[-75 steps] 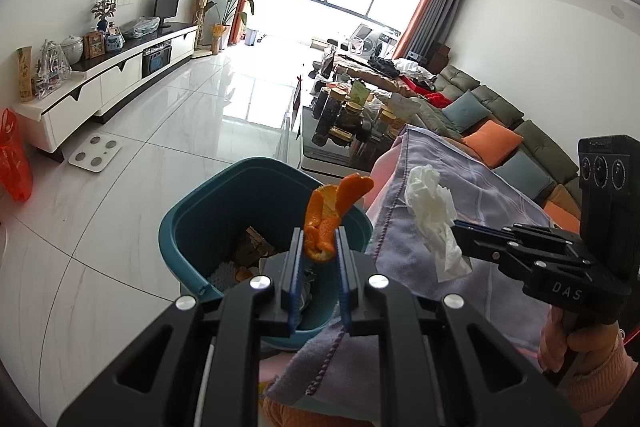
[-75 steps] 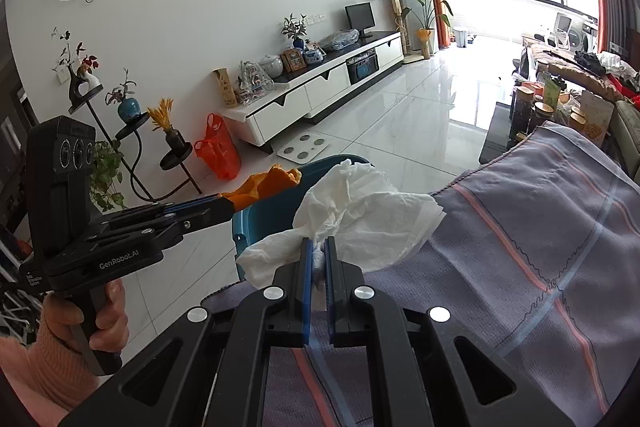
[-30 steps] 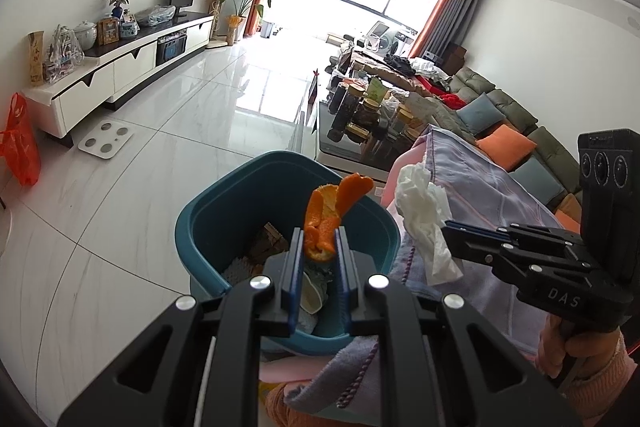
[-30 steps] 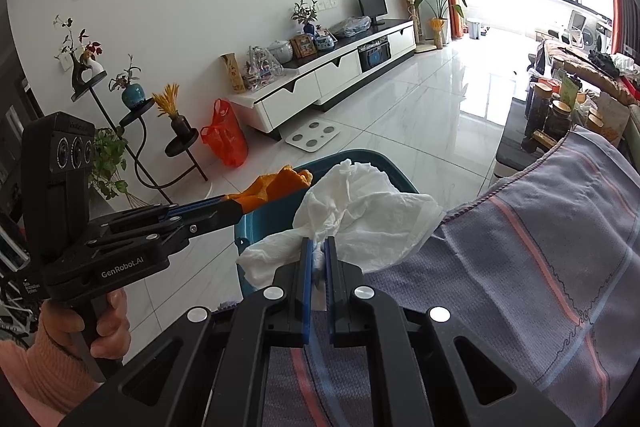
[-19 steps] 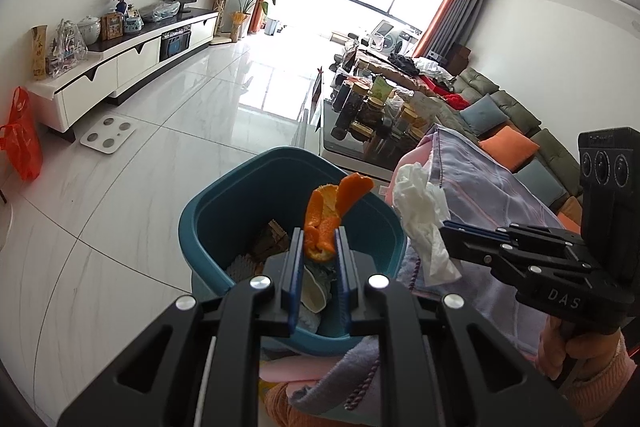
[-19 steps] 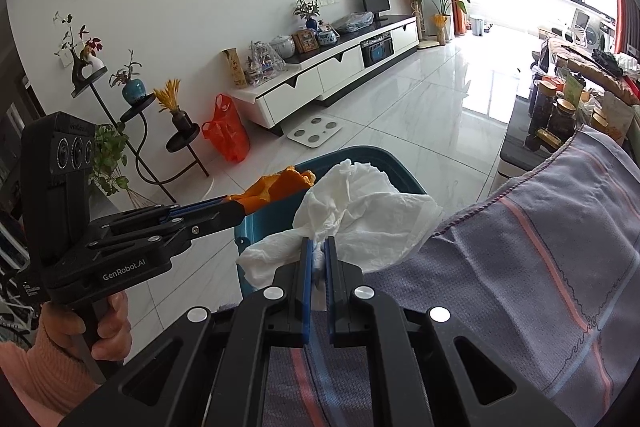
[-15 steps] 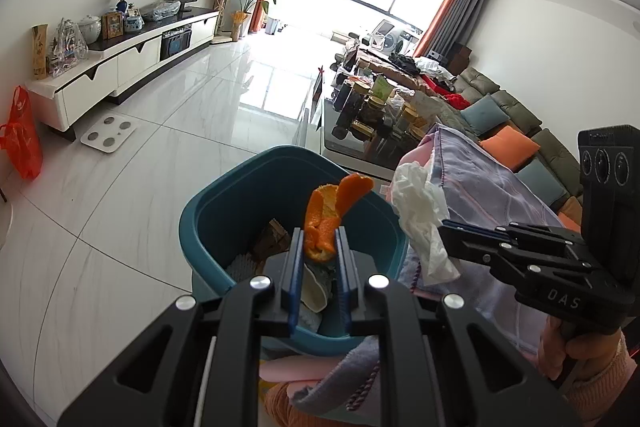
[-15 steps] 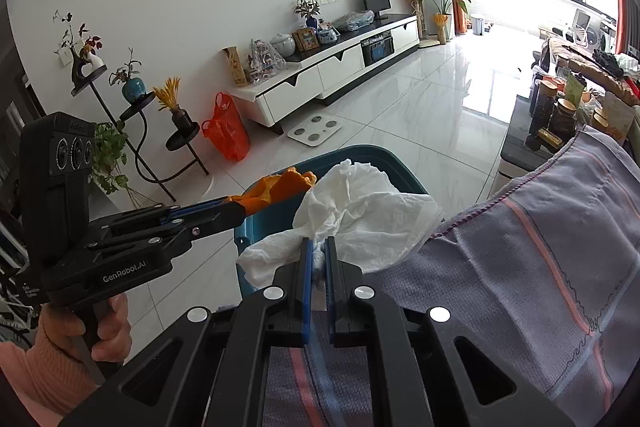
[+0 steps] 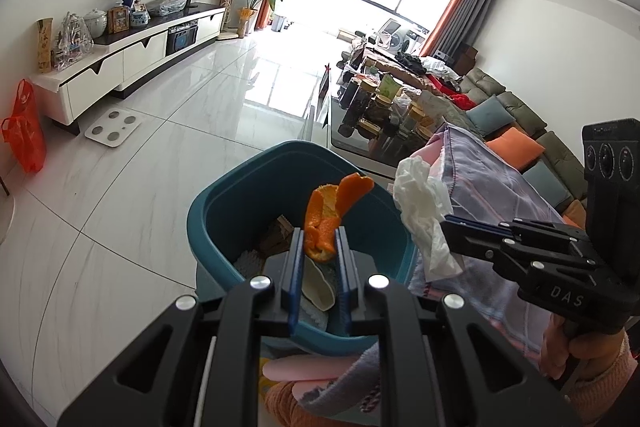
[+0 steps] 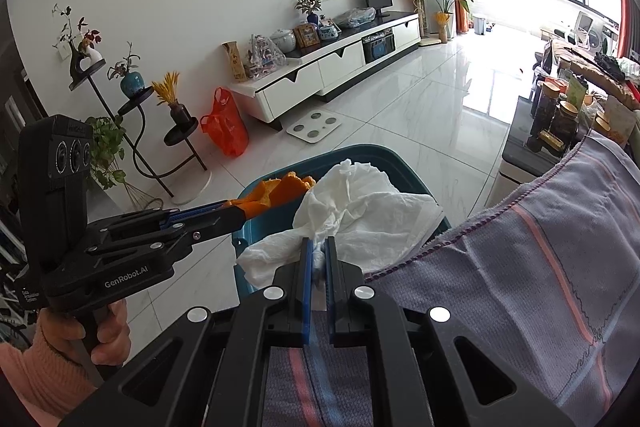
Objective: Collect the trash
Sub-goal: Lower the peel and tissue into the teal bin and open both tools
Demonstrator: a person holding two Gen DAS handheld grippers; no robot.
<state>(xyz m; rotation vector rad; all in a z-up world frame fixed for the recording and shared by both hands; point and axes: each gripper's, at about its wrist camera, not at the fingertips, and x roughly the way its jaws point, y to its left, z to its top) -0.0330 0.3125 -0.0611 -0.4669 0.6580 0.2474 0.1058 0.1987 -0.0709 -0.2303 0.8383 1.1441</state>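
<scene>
The left gripper (image 9: 319, 245) was clamped on a curl of orange peel (image 9: 330, 213), which hung over the open mouth of the teal bin (image 9: 224, 203) on the white tiled floor (image 9: 132, 163). Just beside it, the right gripper (image 10: 319, 247) was pinched tight on a crumpled white tissue (image 10: 360, 211), held at the bin's near rim where a grey striped cloth (image 10: 540, 267) draped alongside. Some scraps already lay in the bottom of the bin.
</scene>
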